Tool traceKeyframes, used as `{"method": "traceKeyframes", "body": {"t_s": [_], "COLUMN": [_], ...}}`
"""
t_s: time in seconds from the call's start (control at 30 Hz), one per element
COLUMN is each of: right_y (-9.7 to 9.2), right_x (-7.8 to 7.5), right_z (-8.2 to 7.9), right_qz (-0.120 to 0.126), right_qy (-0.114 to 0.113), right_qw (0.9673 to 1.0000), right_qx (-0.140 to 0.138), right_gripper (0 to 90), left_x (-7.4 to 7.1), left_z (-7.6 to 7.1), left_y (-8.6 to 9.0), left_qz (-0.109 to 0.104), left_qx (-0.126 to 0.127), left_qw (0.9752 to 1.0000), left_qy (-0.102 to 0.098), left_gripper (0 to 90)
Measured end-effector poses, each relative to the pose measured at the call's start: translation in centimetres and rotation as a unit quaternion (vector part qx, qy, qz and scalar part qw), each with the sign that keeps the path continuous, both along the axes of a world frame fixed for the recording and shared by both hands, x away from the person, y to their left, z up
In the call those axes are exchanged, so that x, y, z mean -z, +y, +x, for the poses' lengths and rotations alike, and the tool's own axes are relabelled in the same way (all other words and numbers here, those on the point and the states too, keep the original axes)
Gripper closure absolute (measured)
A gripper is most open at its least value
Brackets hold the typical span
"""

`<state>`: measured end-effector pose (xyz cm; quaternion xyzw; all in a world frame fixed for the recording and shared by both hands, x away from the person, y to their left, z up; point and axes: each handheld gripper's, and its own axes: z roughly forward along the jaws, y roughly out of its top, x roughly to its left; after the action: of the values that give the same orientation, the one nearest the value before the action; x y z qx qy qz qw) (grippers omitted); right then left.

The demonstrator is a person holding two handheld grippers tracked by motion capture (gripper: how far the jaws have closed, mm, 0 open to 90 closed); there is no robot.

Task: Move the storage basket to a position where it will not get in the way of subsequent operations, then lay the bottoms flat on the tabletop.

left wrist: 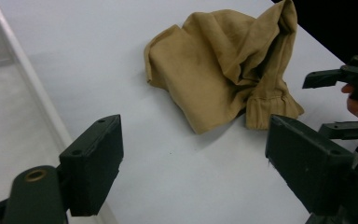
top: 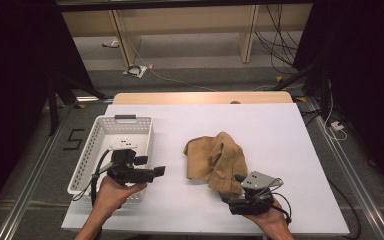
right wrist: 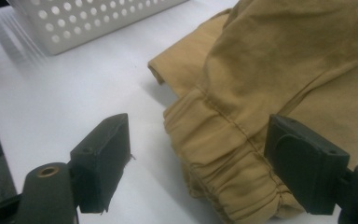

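Note:
A crumpled tan garment lies on the white table, right of centre. Its elastic cuff points toward the near edge. My right gripper is open at that near corner. In the right gripper view the cuff lies between the two jaws, which stand wide on either side of it. My left gripper is held by a hand just right of the white basket, pointing at the garment. It is open with only bare table between its jaws.
The perforated white basket stands at the table's left side, with its rim close beside my left gripper. My right gripper and a fingertip appear at the right edge of the left gripper view. Floor cables lie beyond the far edge.

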<state>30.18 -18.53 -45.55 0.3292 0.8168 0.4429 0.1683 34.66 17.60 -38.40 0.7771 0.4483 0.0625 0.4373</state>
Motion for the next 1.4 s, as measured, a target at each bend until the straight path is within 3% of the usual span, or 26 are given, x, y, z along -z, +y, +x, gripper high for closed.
{"method": "traceKeyframes", "body": {"t_s": [0.57, 0.87, 1.4], "right_y": [1.2, 1.1, 0.5], "right_x": [0.6, 0.8, 1.3], "right_z": [1.2, 1.3, 1.7], "right_qz": [-0.046, -0.055, -0.080], "right_qy": [0.006, 0.016, 0.040], "right_qw": [0.9989, 0.9983, 0.9959], "right_qx": [-0.009, -0.007, 0.014], "right_gripper": [25.5, 28.2, 48.4], "left_x": [0.9, 1.2, 1.5], "left_z": [-0.7, -0.8, -0.9], "left_y": [-2.2, -2.7, -2.9], "left_qz": [0.009, 0.012, 0.018], "left_qx": [0.033, 0.040, 0.045], "left_qw": [0.9994, 0.9991, 0.9988], "left_qy": [0.007, 0.010, 0.010], "left_gripper": [19.0, 19.0, 19.0]}}
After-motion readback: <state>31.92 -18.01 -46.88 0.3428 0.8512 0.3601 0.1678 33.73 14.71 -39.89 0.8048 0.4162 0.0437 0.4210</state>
